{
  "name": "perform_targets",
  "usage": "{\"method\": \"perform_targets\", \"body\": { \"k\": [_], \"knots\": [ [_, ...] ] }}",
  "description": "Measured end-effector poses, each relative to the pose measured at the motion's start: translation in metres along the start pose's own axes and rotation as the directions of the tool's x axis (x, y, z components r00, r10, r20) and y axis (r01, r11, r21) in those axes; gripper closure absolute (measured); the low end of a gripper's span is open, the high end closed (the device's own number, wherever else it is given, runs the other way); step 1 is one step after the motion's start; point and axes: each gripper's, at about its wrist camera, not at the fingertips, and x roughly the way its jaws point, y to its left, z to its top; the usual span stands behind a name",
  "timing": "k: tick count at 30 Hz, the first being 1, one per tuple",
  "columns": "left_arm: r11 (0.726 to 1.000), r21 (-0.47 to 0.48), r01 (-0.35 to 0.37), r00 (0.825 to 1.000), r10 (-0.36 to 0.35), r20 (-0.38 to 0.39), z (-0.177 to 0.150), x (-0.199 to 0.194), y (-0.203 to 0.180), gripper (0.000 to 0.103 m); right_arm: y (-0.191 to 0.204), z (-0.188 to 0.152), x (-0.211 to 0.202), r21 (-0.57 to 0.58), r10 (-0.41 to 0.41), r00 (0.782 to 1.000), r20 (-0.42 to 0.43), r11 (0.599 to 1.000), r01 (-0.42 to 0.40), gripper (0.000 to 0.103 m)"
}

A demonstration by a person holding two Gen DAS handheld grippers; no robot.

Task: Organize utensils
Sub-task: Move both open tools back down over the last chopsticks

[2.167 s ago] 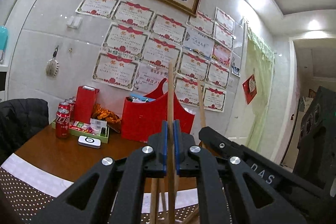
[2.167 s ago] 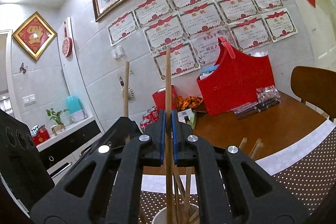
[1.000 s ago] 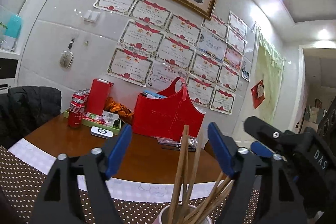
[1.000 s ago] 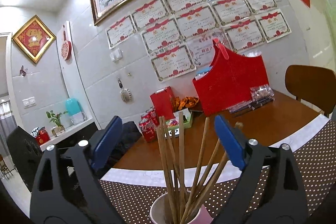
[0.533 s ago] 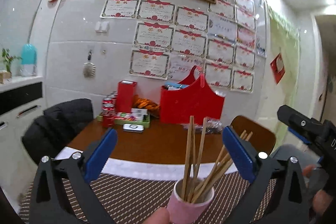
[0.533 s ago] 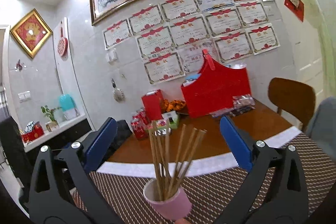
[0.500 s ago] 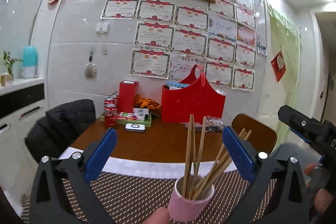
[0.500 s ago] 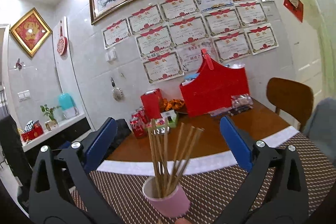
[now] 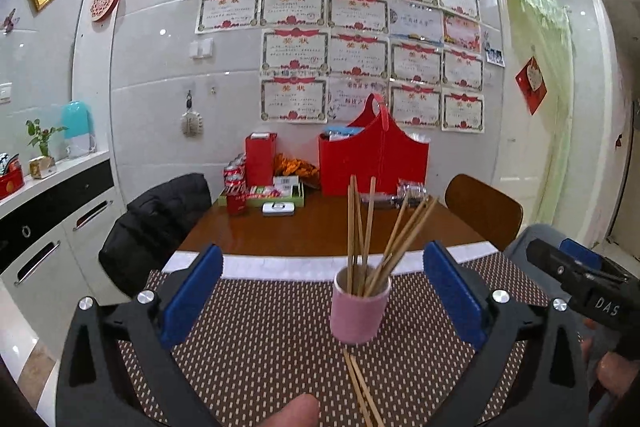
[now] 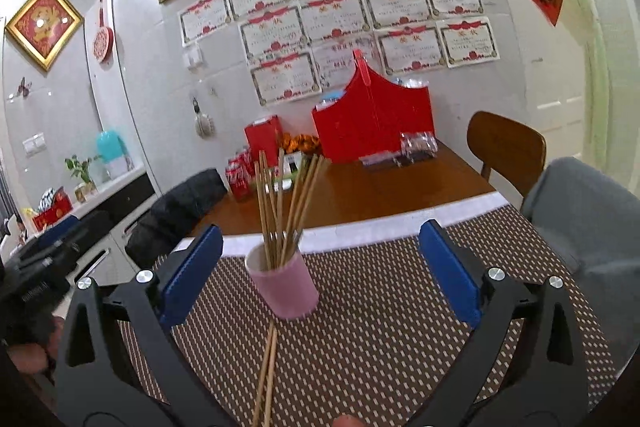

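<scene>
A pink cup (image 9: 360, 311) stands on the brown dotted placemat (image 9: 260, 339) and holds several wooden chopsticks (image 9: 370, 227). Two more chopsticks (image 9: 360, 387) lie flat on the mat in front of the cup. My left gripper (image 9: 320, 291) is open and empty, pulled back from the cup. In the right wrist view the cup (image 10: 286, 287) with its chopsticks (image 10: 282, 203) stands left of centre, and the loose pair (image 10: 268, 371) lies in front of it. My right gripper (image 10: 320, 271) is open and empty. The right gripper's body shows at the right edge of the left view (image 9: 588, 291).
The wooden table (image 9: 320, 227) carries a red bag (image 9: 374, 163), a red box (image 9: 260, 159), cola cans (image 9: 236, 187) and a snack tray (image 9: 276, 193) at the back. A black jacket (image 9: 156, 219) hangs on a chair at left; a wooden chair (image 9: 484, 211) is at right.
Both grippers held a chopstick over the cup, then opened and let them drop in. Both have since pulled back, so the whole cup and the two loose chopsticks now show.
</scene>
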Motion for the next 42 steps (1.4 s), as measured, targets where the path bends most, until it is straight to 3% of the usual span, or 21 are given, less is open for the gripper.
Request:
{"method": "perform_targets", "body": {
  "k": [9, 18, 23, 27, 31, 35, 42],
  "knots": [
    [0.999, 0.002, -0.041, 0.995, 0.041, -0.086, -0.032, -0.024, 0.008, 0.004, -0.001, -0.034, -0.009, -0.046, -0.008, 0.99, -0.143, 0.999, 0.001, 0.006],
    [0.998, -0.039, -0.052, 0.974, 0.042, -0.223, -0.08, -0.009, 0.02, 0.004, 0.009, -0.049, -0.002, -0.079, 0.014, 0.981, -0.194, 0.996, -0.03, 0.006],
    [0.998, 0.006, -0.056, 0.921, 0.054, -0.387, -0.117, 0.031, 0.011, 0.004, 0.006, -0.062, 0.006, -0.079, 0.006, 0.969, -0.246, 0.997, -0.026, 0.006],
    [1.0, 0.014, -0.02, 0.876, 0.024, -0.482, -0.146, 0.058, 0.001, 0.004, -0.004, -0.072, 0.01, -0.063, -0.015, 0.96, -0.279, 0.998, -0.003, 0.006],
    [0.998, 0.049, -0.029, 0.829, 0.051, -0.556, -0.171, 0.082, -0.006, 0.004, -0.013, -0.083, 0.013, -0.051, -0.025, 0.95, -0.311, 0.999, 0.009, 0.006],
    [0.997, 0.069, -0.023, 0.804, 0.059, -0.592, -0.183, 0.097, -0.013, 0.004, -0.018, -0.095, 0.02, -0.039, -0.03, 0.938, -0.345, 0.999, 0.018, 0.006],
    [0.997, 0.081, -0.019, 0.783, 0.065, -0.619, -0.195, 0.115, -0.017, 0.004, -0.021, -0.104, 0.025, -0.039, -0.03, 0.929, -0.369, 0.999, 0.017, 0.006]
  ]
}}
